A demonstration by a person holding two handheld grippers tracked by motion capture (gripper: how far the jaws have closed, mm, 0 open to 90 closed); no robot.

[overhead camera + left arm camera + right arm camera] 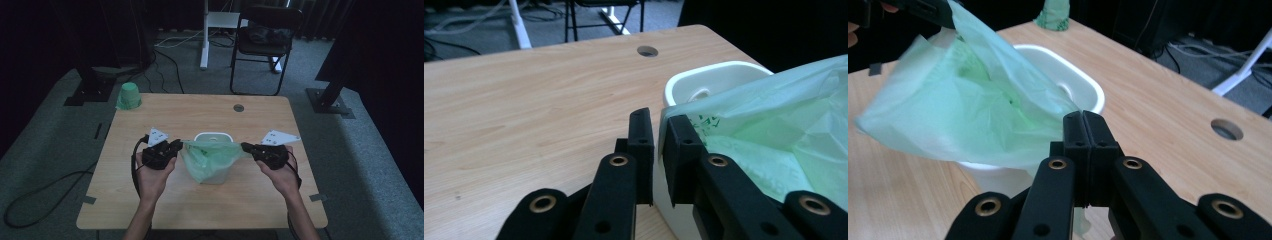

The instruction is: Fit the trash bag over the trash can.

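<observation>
Green film of the bin liner (210,156) stretches left to right between the grippers, its open mouth just above the white bin (214,138) at mid-table. Right gripper (1083,119) pinches one edge with jaws pressed together. Left gripper (657,131) has a narrow gap, and whether film sits inside I cannot tell; the high view shows both hands equally near the bin.

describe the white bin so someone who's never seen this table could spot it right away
On the wooden table, look at the middle, between the two hand-held grippers. The white bin stands there, a small rounded tub. A pale green bag is stretched over its near side.
</observation>
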